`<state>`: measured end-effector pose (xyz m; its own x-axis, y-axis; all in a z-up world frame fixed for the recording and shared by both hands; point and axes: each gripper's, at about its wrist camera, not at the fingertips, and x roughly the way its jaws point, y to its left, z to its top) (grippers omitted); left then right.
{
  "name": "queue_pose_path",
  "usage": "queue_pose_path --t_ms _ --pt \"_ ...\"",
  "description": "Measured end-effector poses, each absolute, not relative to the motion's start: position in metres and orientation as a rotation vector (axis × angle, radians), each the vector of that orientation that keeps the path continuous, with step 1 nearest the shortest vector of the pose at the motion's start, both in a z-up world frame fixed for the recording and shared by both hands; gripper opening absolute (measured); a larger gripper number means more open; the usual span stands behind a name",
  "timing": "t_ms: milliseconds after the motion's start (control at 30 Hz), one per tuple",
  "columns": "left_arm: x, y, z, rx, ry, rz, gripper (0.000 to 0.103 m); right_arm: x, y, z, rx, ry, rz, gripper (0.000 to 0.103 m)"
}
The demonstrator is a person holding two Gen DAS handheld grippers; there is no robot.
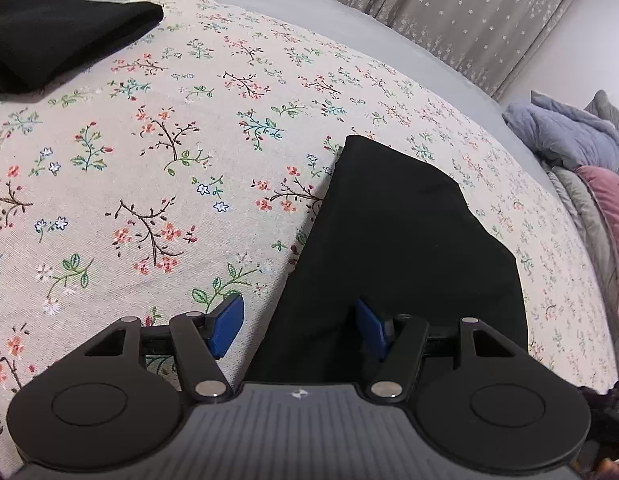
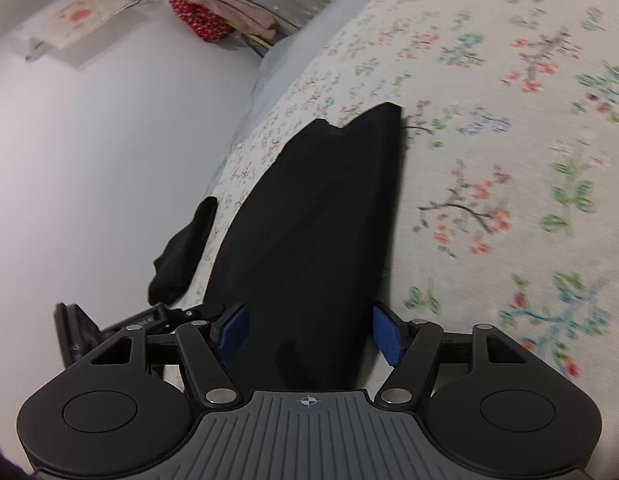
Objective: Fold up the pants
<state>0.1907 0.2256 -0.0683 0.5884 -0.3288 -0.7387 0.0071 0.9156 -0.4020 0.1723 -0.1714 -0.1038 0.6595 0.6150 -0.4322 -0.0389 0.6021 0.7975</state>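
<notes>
Two grippers over black pants (image 1: 397,240) on floral bedsheet (image 1: 149,160) — left gripper (image 1: 301,328) jaws apart astride the fabric edge; right gripper (image 2: 309,332) jaws apart, fabric between — pads not pressing.

Left wrist view: camera sat behind left gripper (image 1: 299,326), looked forward and steeply down along blue fingers (image 1: 228,326) onto floral bedspread (image 1: 149,152); close to fabric. Curtain (image 1: 449,8) across top of frame, pillows (image 1: 569,140) at right edge.

Right wrist view: camera behind right gripper (image 2: 309,332), tilted shallower, rolled; white wall (image 2: 89,160) filled left half, bedspread (image 2: 509,160) right half. Close range.

Shared: black pants (image 1: 409,240) (image 2: 309,220) at lower centre of both frames, same bedspread.
</notes>
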Motion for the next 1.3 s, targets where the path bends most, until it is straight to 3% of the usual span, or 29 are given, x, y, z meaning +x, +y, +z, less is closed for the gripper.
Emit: queue_pose_path --t_ms 33,67,100,267,600,833,1300 --pt "0.191 0.227 -0.069 -0.392 0.928 -0.204 0.051 0.173 -0.168 -0.105 0.841 0.762 0.420 0.050" --pt "0.192 0.228 -0.069 -0.403 0.930 -0.207 0.051 0.175 -0.165 -0.107 0.833 0.761 0.405 0.032" --pt "0.192 0.229 -0.070 -0.414 0.932 -0.211 0.051 0.177 -0.163 -0.110 0.830 0.766 0.390 0.022" --pt "0.195 0.232 -0.067 -0.465 0.947 -0.224 0.051 0.182 -0.162 -0.095 0.734 0.792 0.393 0.010" --pt "0.189 0.195 -0.065 -0.606 0.998 -0.404 0.051 0.162 -0.231 -0.051 0.544 0.853 0.294 0.009" --pt "0.192 0.138 -0.068 -0.667 1.041 -0.527 0.053 0.153 -0.286 -0.061 0.506 0.903 0.196 0.010" --pt "0.195 0.075 -0.082 -0.646 1.094 -0.561 0.062 0.148 -0.297 -0.072 0.545 0.906 0.221 0.013"
